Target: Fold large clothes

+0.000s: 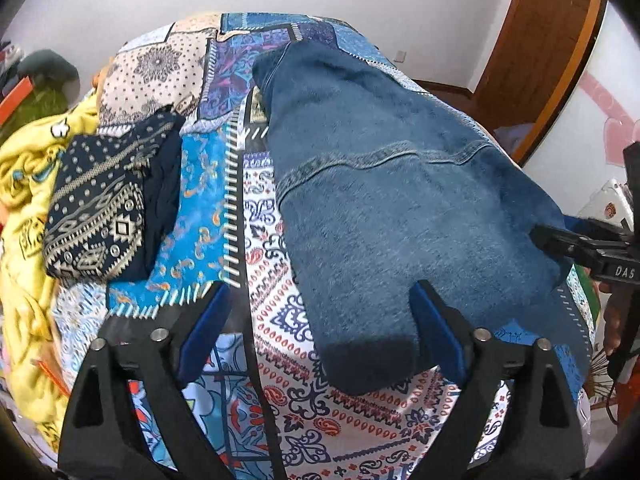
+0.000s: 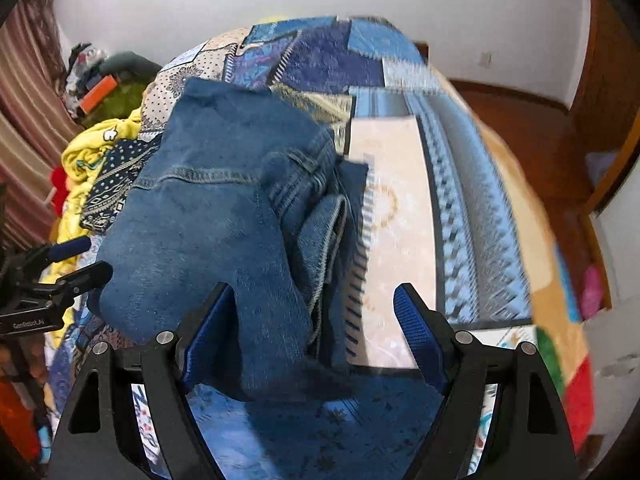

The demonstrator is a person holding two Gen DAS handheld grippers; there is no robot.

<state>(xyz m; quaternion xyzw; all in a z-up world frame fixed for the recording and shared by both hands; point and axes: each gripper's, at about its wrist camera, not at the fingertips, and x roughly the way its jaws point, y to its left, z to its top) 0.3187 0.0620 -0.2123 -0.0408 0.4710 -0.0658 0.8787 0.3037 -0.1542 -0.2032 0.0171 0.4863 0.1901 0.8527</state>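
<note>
- Lying on the patchwork bedspread (image 1: 208,196), the denim garment (image 1: 392,184) ran from 12 o'clock down to 6 in the left wrist view.
- Blue denim, faded nap, one stitched seam curving across the middle; looked partly folded, near end a narrow dark-shadowed tip.
- Right wrist view: same garment (image 2: 208,240) bunched at its 3 o'clock edge, layered folds with pale stitching showing.
- Left gripper (image 1: 320,308) jaws spread apart, nothing clamped; garment's near end sat between the blue pads.
- Right gripper (image 2: 312,312) jaws also released, wide; denim lay between them, against the left pad — actual contact unclear.
- Folded dark patterned cloth (image 1: 100,208) at 9 o'clock, apart from the denim.
- Yellow blanket (image 1: 24,208) heaped beyond it at the bed's edge.
</note>
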